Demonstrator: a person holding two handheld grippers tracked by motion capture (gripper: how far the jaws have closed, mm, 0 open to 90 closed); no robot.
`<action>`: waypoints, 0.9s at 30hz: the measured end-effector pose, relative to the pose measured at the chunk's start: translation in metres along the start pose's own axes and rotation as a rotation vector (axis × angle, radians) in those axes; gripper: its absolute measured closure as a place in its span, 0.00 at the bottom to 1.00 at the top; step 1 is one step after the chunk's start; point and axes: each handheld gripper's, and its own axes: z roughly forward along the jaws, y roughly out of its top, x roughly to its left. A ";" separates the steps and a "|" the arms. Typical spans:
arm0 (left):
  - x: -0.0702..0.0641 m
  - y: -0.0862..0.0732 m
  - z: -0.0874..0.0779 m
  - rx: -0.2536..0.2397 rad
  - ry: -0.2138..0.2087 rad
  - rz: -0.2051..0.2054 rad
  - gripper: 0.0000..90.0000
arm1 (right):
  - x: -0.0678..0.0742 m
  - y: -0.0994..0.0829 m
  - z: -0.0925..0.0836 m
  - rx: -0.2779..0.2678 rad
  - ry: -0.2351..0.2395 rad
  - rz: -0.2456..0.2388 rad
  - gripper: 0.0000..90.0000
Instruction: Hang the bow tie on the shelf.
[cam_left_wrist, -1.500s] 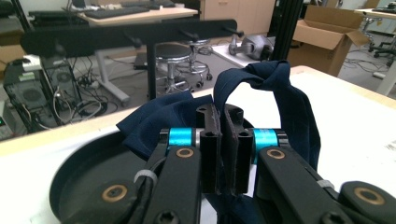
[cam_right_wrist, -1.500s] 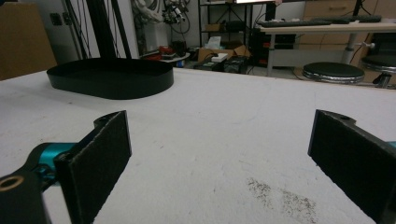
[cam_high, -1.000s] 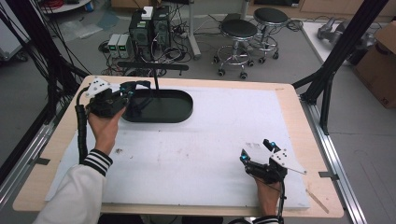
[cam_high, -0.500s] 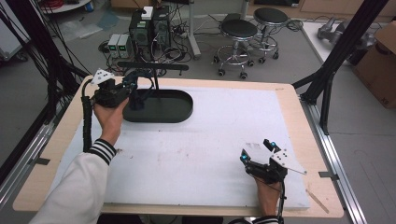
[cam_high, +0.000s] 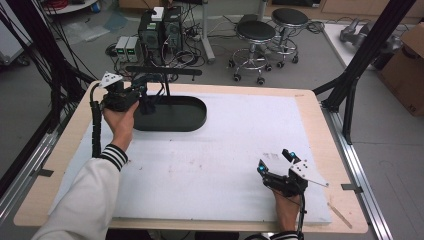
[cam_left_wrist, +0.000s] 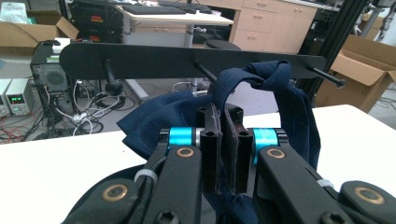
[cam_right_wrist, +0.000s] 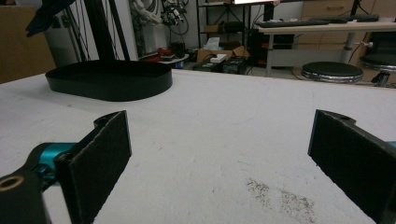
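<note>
Hanging a dark blue cloth (cam_left_wrist: 280, 107) on the black peg rack (cam_left_wrist: 154, 60) looks like the work in hand, and it seems well along but not finished. The left gripper (cam_left_wrist: 223, 140) has its jaws clamped together on a fold of the cloth, holding it up just in front of the rack's crossbar; a loop of the fabric rises to about the level of the pegs (cam_left_wrist: 205, 72), though whether it already rests over one I cannot tell. In the high view this gripper (cam_high: 142, 95) sits at the rack's oval base (cam_high: 172, 114). What appears left is settling the loop on a peg and letting go. The right gripper (cam_right_wrist: 219, 154) rests low over the white table (cam_high: 225, 165), jaws wide apart and holding nothing.
</note>
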 end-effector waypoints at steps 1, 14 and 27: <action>0.002 0.000 0.001 0.006 0.001 -0.002 0.95 | 0.000 0.000 0.000 0.001 0.000 0.002 0.05; 0.009 -0.003 0.006 -0.011 0.008 -0.044 0.95 | 0.000 0.000 0.000 0.005 0.001 0.002 0.05; 0.007 0.011 0.012 0.012 -0.007 0.017 0.95 | -0.001 0.000 0.000 0.008 0.000 0.015 0.05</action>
